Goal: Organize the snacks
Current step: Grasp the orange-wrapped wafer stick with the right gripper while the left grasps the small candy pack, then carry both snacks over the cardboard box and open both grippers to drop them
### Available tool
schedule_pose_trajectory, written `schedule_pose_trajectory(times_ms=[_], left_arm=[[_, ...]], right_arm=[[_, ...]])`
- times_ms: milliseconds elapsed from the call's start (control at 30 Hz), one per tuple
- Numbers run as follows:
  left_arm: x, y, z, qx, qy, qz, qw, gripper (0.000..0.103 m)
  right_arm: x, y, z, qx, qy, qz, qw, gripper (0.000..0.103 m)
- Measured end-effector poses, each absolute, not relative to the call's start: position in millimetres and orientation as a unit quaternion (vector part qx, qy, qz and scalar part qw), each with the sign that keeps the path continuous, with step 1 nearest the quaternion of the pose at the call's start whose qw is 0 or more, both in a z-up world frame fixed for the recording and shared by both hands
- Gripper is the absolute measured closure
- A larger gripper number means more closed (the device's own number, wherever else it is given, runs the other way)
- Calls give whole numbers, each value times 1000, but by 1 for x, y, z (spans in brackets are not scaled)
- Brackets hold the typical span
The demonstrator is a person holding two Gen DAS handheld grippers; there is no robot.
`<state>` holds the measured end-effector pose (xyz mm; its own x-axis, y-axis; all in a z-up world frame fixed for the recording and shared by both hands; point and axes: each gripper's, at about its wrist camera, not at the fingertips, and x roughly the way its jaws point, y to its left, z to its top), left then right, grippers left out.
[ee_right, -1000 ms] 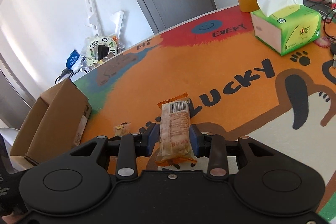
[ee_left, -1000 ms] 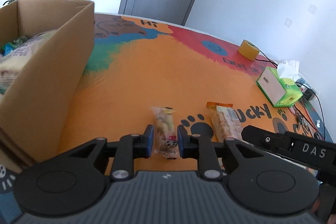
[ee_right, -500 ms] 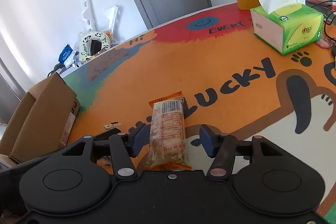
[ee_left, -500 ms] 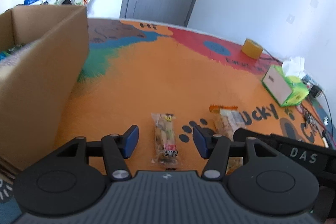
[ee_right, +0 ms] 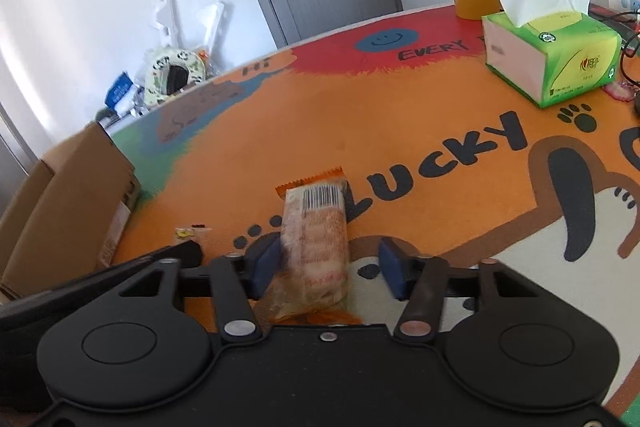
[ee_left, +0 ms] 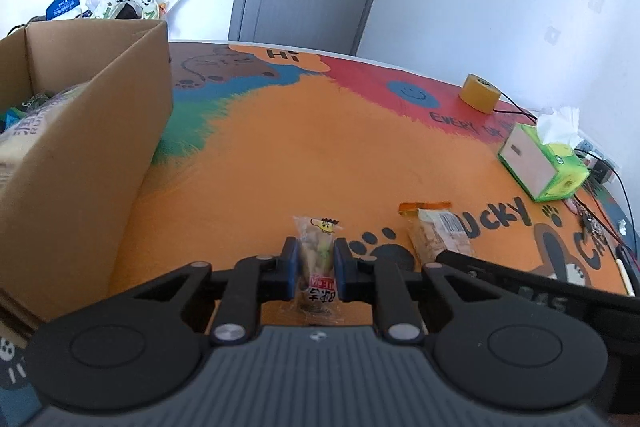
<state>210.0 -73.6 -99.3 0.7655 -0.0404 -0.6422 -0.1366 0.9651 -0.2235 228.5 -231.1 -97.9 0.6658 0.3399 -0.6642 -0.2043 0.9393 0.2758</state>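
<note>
Snacks get gripped for boxing: left tool (ee_left: pixel 316 267) clamped on small pkt (ee_left: pixel 318 259), jaws just closed; right tool (ee_right: pixel 326 267) closing round wafer pkt (ee_right: pixel 316 239), pads (ee_right: pixel 394 269) not yet pressing; carton (ee_left: pixel 80 131) upper left.

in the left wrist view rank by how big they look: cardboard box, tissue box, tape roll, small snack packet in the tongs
1. cardboard box, largest, though also near the camera
2. tissue box
3. small snack packet, close to the tissue box and much nearer, so unsure
4. tape roll, smallest, but farthest

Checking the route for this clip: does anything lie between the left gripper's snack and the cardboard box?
Nothing visible does. The small snack packet sits pinched in the left gripper, and only bare orange mat separates it from the cardboard box.
</note>
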Motion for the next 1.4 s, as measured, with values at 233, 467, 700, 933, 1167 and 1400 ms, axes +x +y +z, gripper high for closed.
schedule_pose_trajectory(times_ms=[233,467,700,933,1167,1400], left_arm=[[195,-79,-86,-109,325,19,939,86],[182,-79,-71,-106,313,21,944,86],[164,-70,-42,-102,280,32,954,86],[149,-54,-22,-111,255,48,959,86],[135,-38,-10,-118,235,57,963,86],[127,-15,-6,-137,222,69,963,86]], right_arm=[[216,-233,-99,91,374,157,910,69],[205,-248,-78,119,341,155,920,69],[192,-248,-58,146,310,181,922,69],[181,-237,-41,150,292,207,922,69],[170,-227,-24,142,272,221,926,69],[172,-208,-17,128,271,236,924,69]])
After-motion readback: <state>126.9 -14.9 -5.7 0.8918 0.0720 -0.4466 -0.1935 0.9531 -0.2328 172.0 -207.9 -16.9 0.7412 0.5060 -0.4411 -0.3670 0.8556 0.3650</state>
